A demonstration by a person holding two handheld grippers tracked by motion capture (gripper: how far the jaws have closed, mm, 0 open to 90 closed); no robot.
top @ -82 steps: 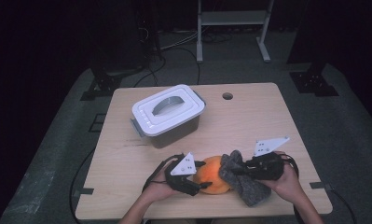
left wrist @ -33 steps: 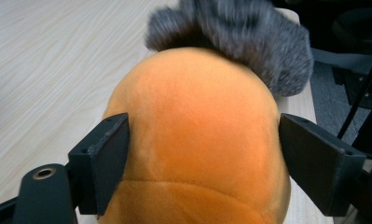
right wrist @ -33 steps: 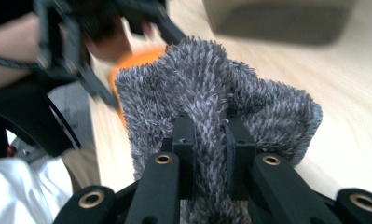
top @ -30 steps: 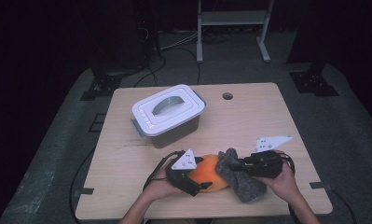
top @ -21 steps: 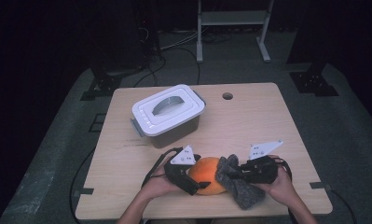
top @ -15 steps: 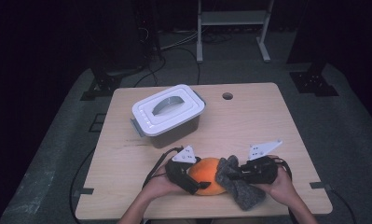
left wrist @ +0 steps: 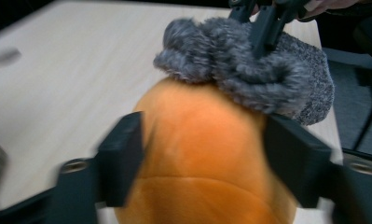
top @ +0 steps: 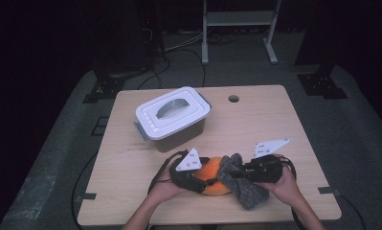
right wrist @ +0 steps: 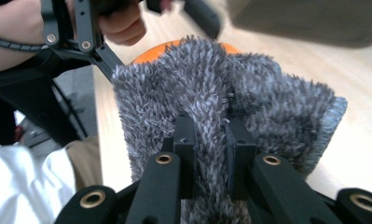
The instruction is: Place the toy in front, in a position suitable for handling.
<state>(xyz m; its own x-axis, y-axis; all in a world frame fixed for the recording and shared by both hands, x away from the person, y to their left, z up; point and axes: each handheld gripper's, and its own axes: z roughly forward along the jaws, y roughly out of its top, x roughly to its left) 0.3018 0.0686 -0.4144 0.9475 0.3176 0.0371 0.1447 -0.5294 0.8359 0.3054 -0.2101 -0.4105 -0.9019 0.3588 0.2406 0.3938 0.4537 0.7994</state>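
Observation:
A round orange soft thing (top: 210, 176) lies near the table's front edge, between the jaws of my left gripper (top: 198, 181). In the left gripper view the two black jaws press on both sides of the orange thing (left wrist: 202, 154), and they have just been closing on it. A grey fuzzy cloth (top: 246, 189) drapes over its right side. My right gripper (right wrist: 210, 149) is shut on a fold of that cloth (right wrist: 197, 93), and the orange thing (right wrist: 151, 55) peeks out behind it.
A grey storage box with a white handled lid (top: 172, 117) stands at the back left of the wooden table (top: 265, 124). A small round hole (top: 233, 98) sits near the far edge. Cables and a metal stand are on the dark floor beyond.
The right gripper has drawn the grey cloth slightly left, closer onto the orange thing. The left gripper has stayed in place around it.

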